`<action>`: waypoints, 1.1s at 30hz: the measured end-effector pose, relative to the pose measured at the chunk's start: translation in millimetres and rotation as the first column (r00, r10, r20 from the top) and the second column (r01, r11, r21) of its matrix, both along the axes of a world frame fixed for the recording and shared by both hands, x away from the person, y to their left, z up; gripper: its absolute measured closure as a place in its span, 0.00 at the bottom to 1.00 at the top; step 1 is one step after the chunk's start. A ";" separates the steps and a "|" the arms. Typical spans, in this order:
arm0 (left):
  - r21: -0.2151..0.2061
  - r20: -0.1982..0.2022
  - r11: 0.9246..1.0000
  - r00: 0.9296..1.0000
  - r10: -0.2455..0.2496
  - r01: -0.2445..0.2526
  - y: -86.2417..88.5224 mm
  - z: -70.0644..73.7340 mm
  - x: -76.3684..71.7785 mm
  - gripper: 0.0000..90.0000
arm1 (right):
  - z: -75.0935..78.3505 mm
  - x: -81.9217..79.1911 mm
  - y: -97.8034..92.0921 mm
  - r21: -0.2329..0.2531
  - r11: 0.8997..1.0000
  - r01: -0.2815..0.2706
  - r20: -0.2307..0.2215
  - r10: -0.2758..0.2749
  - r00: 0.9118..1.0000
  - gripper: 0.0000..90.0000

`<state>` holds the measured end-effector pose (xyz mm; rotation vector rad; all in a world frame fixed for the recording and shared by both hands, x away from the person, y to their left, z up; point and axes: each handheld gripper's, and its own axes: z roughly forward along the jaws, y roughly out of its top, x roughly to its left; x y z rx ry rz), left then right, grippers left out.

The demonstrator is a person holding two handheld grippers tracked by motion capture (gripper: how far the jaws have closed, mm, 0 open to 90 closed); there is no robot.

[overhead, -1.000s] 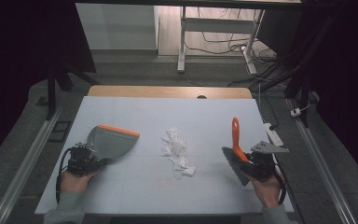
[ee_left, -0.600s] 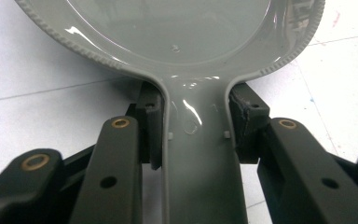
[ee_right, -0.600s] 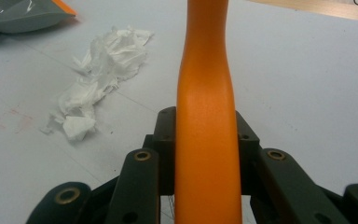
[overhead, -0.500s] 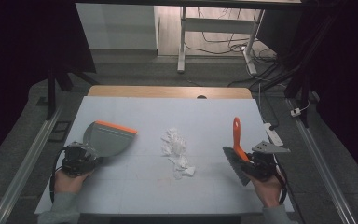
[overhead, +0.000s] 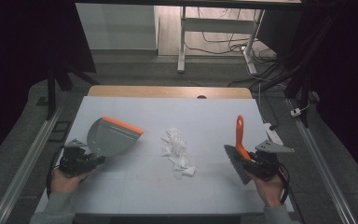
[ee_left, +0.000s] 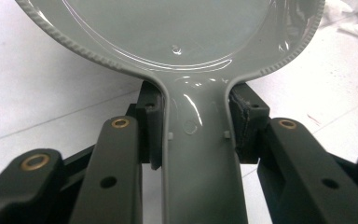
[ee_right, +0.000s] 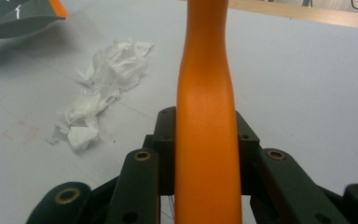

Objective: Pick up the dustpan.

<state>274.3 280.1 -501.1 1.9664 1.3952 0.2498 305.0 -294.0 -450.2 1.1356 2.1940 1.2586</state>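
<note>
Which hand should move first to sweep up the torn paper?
Probably the right gripper: it grips the brush, beside the paper scraps. The left gripper holds the dustpan.

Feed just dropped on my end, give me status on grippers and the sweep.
Left gripper shut on dustpan handle. Right gripper shut on brush handle. Paper scraps lie between them on the table, unswept. Nothing in the way.
</note>
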 end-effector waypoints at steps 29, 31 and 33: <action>0.001 0.059 0.966 0.964 -0.260 0.260 -30.0 23.2 -15.5 0.69 | 3.7 -1.9 2.2 0.016 1.000 0.000 0.005 0.000 1.000 0.78; 0.006 0.053 0.960 0.959 -0.280 0.280 -33.3 22.7 -15.9 0.69 | 2.6 -2.2 3.4 0.014 1.000 0.001 0.002 -0.001 1.000 0.78; 0.013 0.051 0.955 0.954 -0.295 0.295 -35.8 22.4 -17.0 0.69 | 2.3 -2.2 3.8 0.013 1.000 -0.001 0.002 0.001 1.000 0.78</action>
